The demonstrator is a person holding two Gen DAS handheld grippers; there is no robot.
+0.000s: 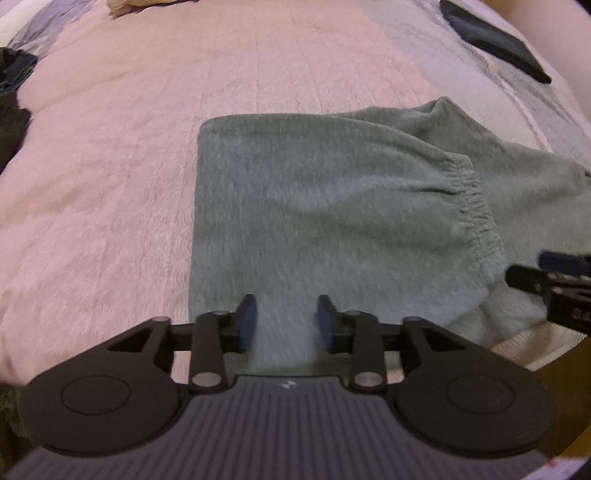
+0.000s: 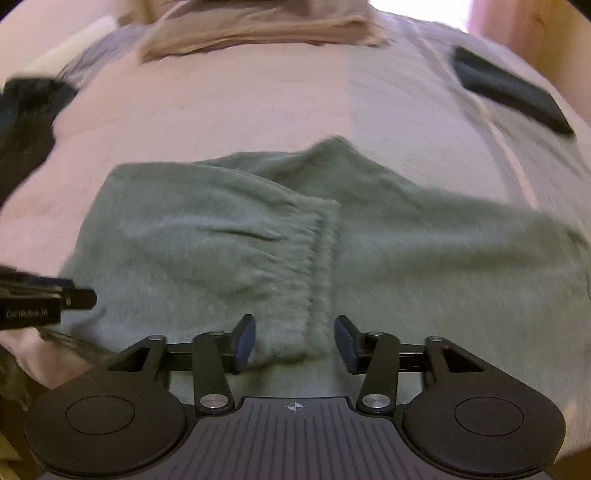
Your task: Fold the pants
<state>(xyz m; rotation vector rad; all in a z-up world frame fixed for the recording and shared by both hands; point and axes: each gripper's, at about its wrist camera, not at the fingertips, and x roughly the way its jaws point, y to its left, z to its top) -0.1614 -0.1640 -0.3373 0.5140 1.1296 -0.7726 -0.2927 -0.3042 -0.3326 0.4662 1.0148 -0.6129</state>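
Observation:
Fuzzy grey-green pants (image 1: 325, 206) lie folded on a pink blanket (image 1: 110, 166), with the gathered elastic band (image 1: 476, 214) lying on top of the lower layer. My left gripper (image 1: 286, 323) stands open over the near edge of the folded part, nothing between its blue pads. In the right wrist view the same pants (image 2: 424, 251) spread wide, and the elastic band (image 2: 317, 266) runs toward my right gripper (image 2: 295, 341). That gripper is open, with the band's near end lying in the gap. Each gripper's tip shows at the side of the other's view: the right gripper (image 1: 546, 273) and the left gripper (image 2: 74, 297).
A flat black case (image 1: 495, 40) lies on the blanket at the back right, seen also in the right wrist view as a black case (image 2: 513, 92). Dark clothing (image 1: 11, 92) sits at the left edge. A beige folded fabric (image 2: 258, 29) lies at the far side of the bed.

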